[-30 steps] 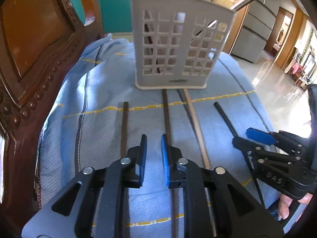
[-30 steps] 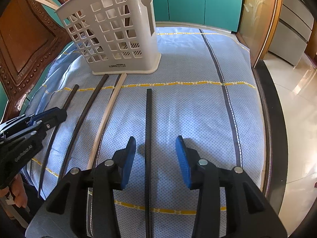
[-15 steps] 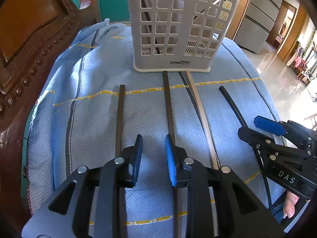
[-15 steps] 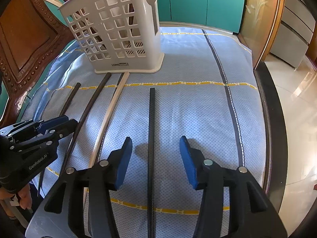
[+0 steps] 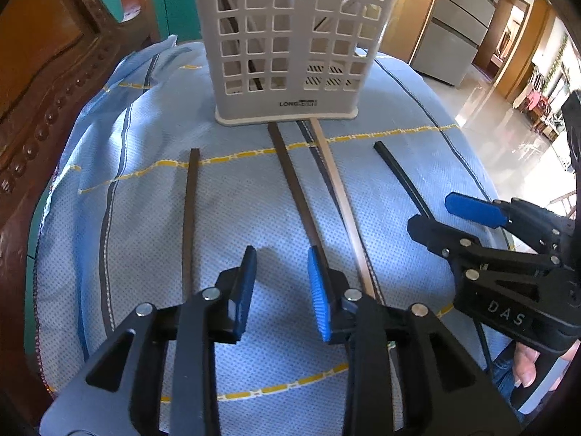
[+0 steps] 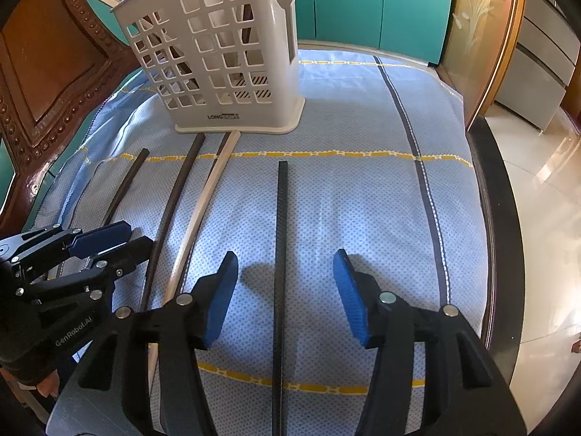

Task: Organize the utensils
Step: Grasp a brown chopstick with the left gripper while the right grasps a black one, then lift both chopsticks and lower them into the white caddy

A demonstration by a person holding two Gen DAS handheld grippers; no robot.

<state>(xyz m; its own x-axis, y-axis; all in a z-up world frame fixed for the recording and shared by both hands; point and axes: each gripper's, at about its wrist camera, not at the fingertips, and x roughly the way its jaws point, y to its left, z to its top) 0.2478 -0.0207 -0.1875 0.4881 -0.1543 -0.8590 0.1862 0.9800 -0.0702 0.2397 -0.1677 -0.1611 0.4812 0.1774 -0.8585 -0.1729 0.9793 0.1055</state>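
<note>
Your left claw (image 5: 281, 283) has spread from a narrow gap to a moderate one, holding nothing, with the long dark brown chopstick (image 5: 296, 189) running under its right finger; that reads as readying a pickup. Your right claw (image 6: 285, 290) has opened wider, now wide and empty, straddling the black textured chopstick (image 6: 280, 254) on the blue cloth-covered tabletop (image 6: 363, 200). All four sticks, the pale wooden one (image 5: 339, 196) included, lie flat before the white perforated plastic utensil basket (image 5: 290, 43), none lifted yet.
</note>
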